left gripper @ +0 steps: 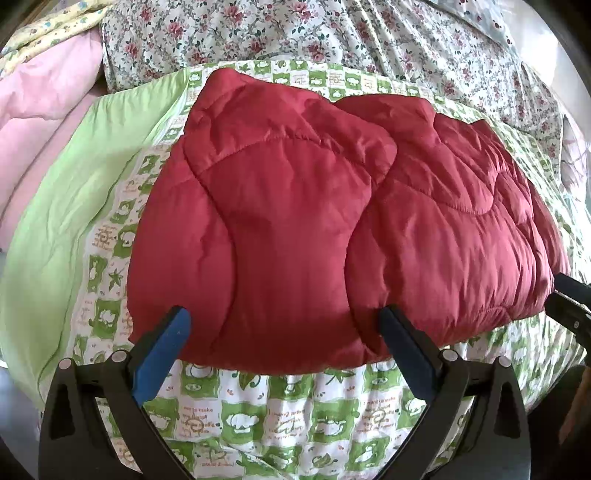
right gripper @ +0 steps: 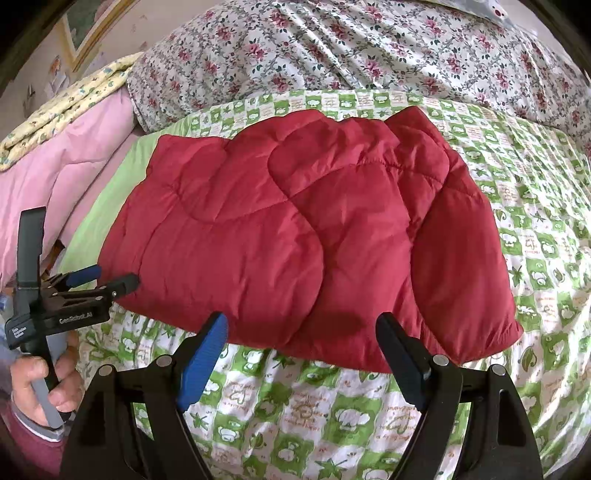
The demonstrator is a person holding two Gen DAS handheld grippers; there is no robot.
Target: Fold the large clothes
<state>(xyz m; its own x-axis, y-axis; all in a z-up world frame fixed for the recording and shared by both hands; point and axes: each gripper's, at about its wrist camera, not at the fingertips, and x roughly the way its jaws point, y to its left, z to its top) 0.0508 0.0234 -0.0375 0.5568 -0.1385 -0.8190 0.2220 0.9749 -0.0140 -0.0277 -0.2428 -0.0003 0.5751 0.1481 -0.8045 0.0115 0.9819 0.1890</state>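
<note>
Green-checked quilt [right gripper: 332,417] under folded red padded jacket [right gripper: 295,229], floral bedding [right gripper: 369,48] behind; left claw [left gripper: 284,325] and right claw [right gripper: 301,332] both agape, empty.

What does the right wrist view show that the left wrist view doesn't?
Only the right wrist view: the left gripper whole from the side, the hand on its handle, and a picture frame on the wall. Only the left wrist view: just a tip of the right gripper at the frame's edge. Both: the folded red jacket on the green-checked quilt, with the pink bedding beside it.
</note>
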